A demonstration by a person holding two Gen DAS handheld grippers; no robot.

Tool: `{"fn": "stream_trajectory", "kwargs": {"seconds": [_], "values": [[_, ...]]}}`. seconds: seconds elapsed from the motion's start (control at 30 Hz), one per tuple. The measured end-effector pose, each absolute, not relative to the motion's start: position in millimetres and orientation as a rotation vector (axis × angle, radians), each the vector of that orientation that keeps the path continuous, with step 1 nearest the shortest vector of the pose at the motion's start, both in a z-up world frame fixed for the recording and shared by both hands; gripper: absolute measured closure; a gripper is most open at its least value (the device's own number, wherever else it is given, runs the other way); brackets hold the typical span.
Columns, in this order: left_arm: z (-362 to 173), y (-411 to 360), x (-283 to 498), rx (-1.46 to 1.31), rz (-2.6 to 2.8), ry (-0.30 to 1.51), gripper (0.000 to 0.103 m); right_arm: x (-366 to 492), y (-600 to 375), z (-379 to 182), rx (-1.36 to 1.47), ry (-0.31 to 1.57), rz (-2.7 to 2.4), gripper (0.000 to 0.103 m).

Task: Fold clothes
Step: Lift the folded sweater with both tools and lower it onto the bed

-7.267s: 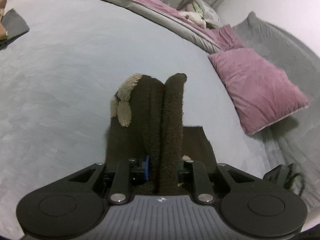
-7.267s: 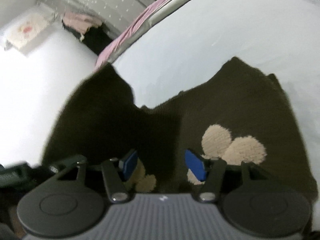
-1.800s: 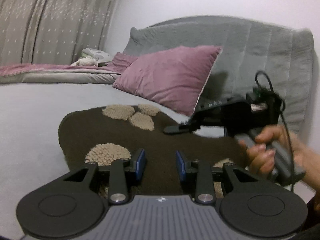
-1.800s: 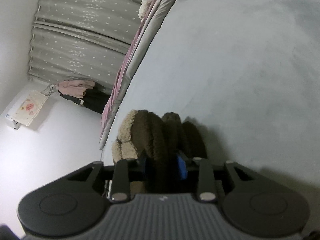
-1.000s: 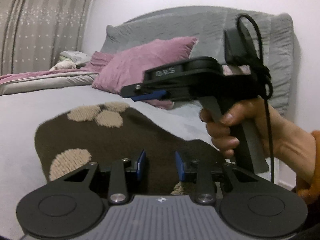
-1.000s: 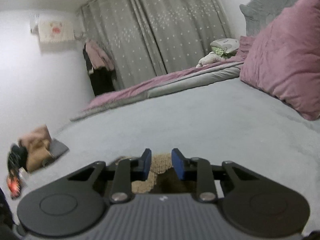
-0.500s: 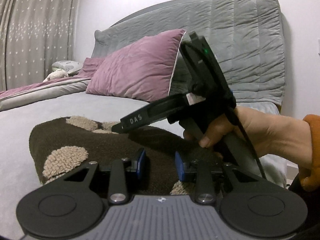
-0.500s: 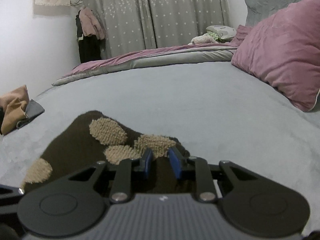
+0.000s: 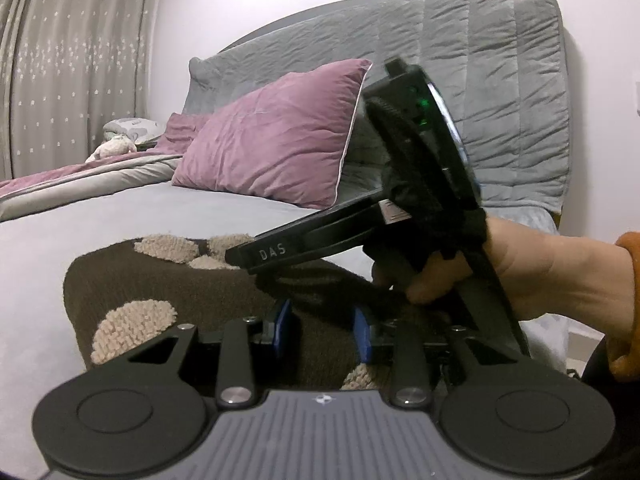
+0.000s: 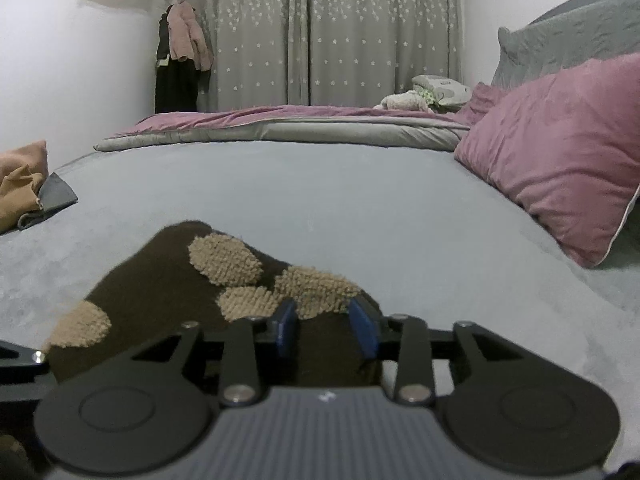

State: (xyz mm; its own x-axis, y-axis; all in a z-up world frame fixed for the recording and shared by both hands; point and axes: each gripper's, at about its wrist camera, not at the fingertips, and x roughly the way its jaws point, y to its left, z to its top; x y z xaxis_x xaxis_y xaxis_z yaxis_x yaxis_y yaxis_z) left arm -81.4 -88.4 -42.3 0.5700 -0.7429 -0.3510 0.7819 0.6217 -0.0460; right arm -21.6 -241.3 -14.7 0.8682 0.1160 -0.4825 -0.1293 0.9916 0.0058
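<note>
Brown fuzzy garment (image 10: 160, 292) with beige patches lies folded flat on the grey bedspread (image 10: 360, 200), near the bed's edge, well apart from the pink pillow (image 10: 560, 160). My left gripper (image 9: 322, 328) sits low over the garment's near edge, blue pads (image 9: 283, 320) spread, nothing between them that I can see pinched. My right gripper (image 10: 326, 330) is also spread, pads either side of a raised ridge of cloth near one beige patch (image 10: 316, 288), not clamped on it. In the left view my right hand (image 9: 500, 276) holds that tool angled down over the cloth. Judgement: fold is mostly made, step now is either settle and release or take the next hold for another fold. To do it well I'd keep both tools low, pinch only the top layers at matching points on the same edge, and close fully before lifting, since thick fleece slips. Move both together so the edge stays straight. Risk: grabbing the bedspread with it, or dragging the stack out of square. Tan clothes (image 10: 20, 188) at far left wait.
</note>
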Motion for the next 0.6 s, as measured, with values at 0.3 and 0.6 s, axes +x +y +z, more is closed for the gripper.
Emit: {"fn": "stream_trajectory", "kwargs": {"seconds": [0.3, 0.6], "values": [[-26.1, -76.3, -84.4, 0.094, -0.906, 0.335, 0.070, -34.6, -246.9, 9.5, -0.009, 0.474, 0.095, 0.051], [-17.8, -56.7, -76.0, 0.040, -0.863, 0.331, 0.064, -50.3, -242.3, 24.2, 0.000, 0.458, 0.146, 0.051]]}}
